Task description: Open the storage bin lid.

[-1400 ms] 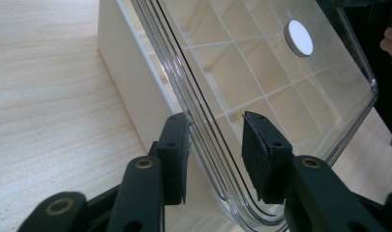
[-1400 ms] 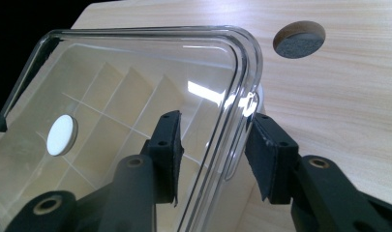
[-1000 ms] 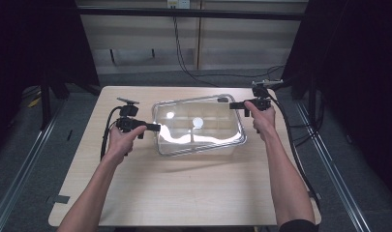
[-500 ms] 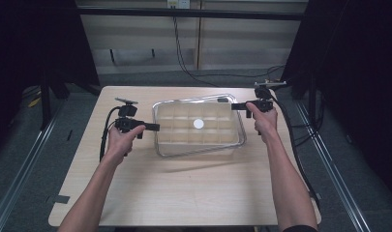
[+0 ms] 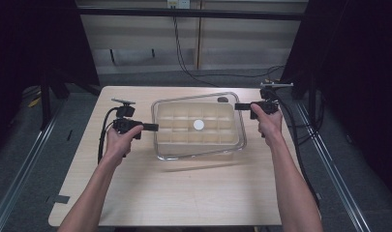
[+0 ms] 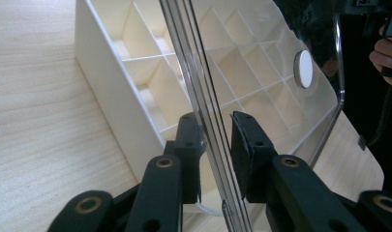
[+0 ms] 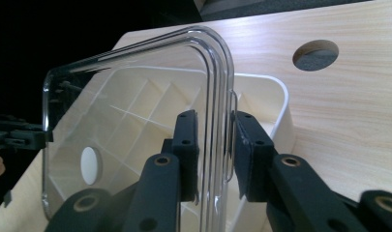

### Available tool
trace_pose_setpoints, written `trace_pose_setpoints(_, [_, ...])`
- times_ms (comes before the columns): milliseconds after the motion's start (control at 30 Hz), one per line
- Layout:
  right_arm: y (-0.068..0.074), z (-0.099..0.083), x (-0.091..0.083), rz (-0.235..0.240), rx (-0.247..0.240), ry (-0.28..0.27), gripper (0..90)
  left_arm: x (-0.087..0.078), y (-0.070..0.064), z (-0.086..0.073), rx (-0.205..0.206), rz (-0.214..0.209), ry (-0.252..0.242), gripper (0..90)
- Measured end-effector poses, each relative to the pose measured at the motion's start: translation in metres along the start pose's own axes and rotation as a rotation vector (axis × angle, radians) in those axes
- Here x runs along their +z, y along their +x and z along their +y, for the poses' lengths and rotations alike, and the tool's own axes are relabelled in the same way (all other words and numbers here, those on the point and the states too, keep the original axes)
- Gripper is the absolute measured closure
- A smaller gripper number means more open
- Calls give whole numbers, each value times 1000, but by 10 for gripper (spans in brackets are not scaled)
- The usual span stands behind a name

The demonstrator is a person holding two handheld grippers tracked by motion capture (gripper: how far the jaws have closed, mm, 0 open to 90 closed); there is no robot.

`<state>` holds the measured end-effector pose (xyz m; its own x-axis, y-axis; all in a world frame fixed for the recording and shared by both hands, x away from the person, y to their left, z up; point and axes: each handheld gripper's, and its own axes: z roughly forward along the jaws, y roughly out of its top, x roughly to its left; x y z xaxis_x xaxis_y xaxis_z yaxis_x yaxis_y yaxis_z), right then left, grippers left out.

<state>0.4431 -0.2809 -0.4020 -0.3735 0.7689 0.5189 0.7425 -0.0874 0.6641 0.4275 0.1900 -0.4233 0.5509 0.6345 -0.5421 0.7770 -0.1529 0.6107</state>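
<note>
L gripper: black jaws straddle the clear rigid lid's edge, narrow gap, contact not certain. R gripper: same at opposite edge. Lid: transparent plastic, rounded corners, white round knob at ctr; sits over cream compartmented tray. In high view, lid at 3 o'clock from L gripper, 9 o'clock from R. Wood-grain table.

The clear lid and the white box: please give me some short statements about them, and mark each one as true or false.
1. Each gripper, left gripper and right gripper, holds one edge of the clear lid. True.
2. The white box is divided into compartments. True.
3. The lid carries a red square knob. False: a white round knob.
4. The box stands on the floor. False: it stands on the wooden table.
</note>
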Motion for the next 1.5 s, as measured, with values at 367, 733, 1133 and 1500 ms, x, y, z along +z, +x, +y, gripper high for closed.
trace_pose_setpoints(367, [9,-8,-11,0,-7,-4,754,-4,-3,-9,3,-12,-3,761])
trace_pose_setpoints(733, [13,-18,-16,17,0,12,757,-13,-7,-14,12,-16,-3,779])
trace_pose_setpoints(1133, [24,-31,-26,8,0,27,756,-23,-14,-22,21,-42,2,793])
trace_pose_setpoints(1500, [29,-49,-33,20,26,40,762,-26,-16,-34,27,-36,22,791])
